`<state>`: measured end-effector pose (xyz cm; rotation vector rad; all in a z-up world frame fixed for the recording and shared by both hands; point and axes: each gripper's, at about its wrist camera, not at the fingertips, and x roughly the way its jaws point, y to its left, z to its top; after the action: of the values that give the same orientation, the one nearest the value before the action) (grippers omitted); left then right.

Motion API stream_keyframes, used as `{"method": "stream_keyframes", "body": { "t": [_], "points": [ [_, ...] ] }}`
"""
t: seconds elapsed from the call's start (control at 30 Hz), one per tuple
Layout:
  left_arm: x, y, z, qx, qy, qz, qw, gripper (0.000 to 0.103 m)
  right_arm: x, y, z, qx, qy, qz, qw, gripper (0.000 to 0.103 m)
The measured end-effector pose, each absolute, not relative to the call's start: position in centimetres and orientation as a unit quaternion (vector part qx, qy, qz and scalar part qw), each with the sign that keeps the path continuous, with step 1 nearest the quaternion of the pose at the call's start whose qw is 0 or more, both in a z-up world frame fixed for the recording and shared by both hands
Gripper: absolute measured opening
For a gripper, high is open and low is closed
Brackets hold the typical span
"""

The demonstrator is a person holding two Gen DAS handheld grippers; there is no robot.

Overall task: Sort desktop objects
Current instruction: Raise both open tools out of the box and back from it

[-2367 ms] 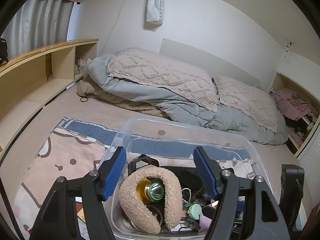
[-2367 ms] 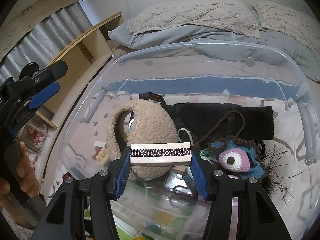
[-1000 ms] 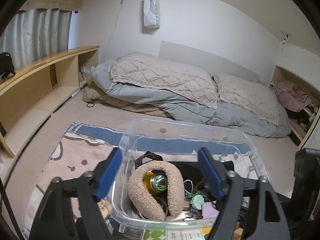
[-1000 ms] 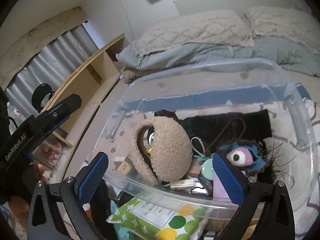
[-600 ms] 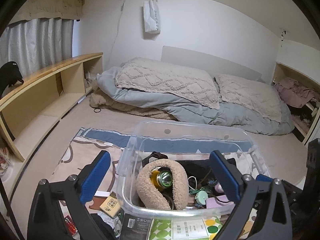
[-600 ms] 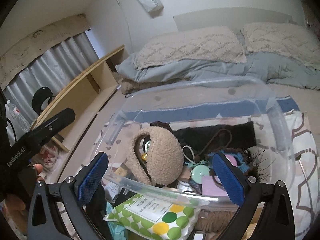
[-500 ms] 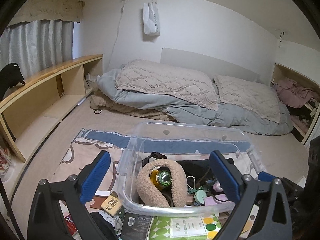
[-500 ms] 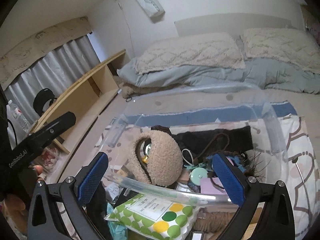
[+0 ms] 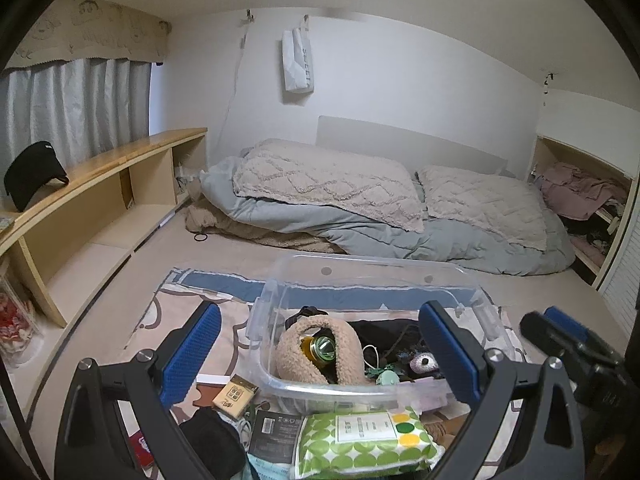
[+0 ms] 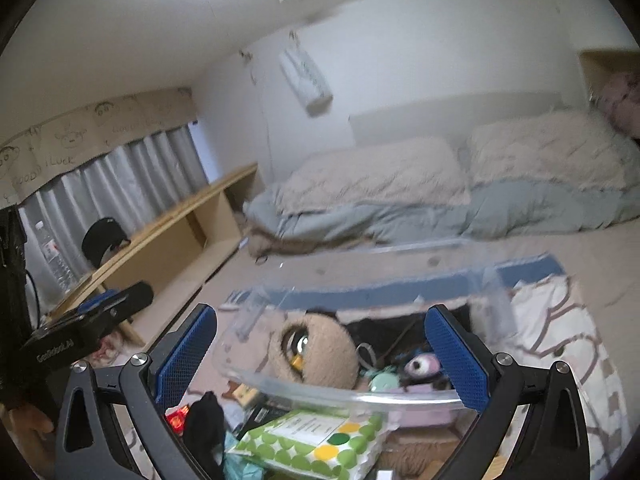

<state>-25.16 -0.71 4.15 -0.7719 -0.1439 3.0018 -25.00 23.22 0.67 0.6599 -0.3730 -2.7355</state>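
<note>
A clear plastic bin [image 9: 267, 320] stands on a patterned rug and holds fluffy beige earmuffs [image 9: 296, 360], a metal torch [image 9: 325, 346], a knitted eye toy [image 9: 424, 361] and black cloth. My left gripper [image 9: 320, 314] hovers open above and short of the bin, with nothing between its blue pads. My right gripper [image 10: 320, 314] is likewise open and empty, back from the bin [image 10: 494, 292]. In front of the bin lie a green-dotted wipes pack [image 9: 360, 436], a small tan box [image 9: 235, 395] and a black box [image 9: 276, 432]. The right wrist view is blurred.
Behind the bin, a bed [image 9: 360, 224] with a grey duvet and beige pillows fills the far side. A wooden shelf unit [image 9: 100, 200] with a black cap [image 9: 34, 172] on top lines the left wall. The other gripper [image 9: 560, 332] shows at the right edge.
The right gripper let go of the matchbox it held over the bin and opened wide. The left jaws widened. Both grippers drew back and rose, so the bin looks smaller and lower.
</note>
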Motion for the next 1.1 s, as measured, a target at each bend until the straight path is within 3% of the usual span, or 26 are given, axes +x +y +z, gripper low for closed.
{"method": "stream_keyframes", "body": {
  "t": [0.33,0.93,1.1],
  "points": [
    [-21.9,-0.5,5.9,-0.239,-0.049,0.970,0.019,0.100,-21.9,23.2,2.5,0.206,-0.082,-0.966,0.132,0.103],
    [-17.4,-1.4,7.3,-0.234,-0.056,0.971,0.009,0.100,-17.6,23.8,4.9,0.174,-0.094,-0.973,0.121,0.103],
    [-16.2,-1.7,7.6,-0.224,-0.050,0.973,0.007,0.100,-16.1,23.2,4.9,0.168,-0.061,-0.976,0.122,0.103]
  ]
}}
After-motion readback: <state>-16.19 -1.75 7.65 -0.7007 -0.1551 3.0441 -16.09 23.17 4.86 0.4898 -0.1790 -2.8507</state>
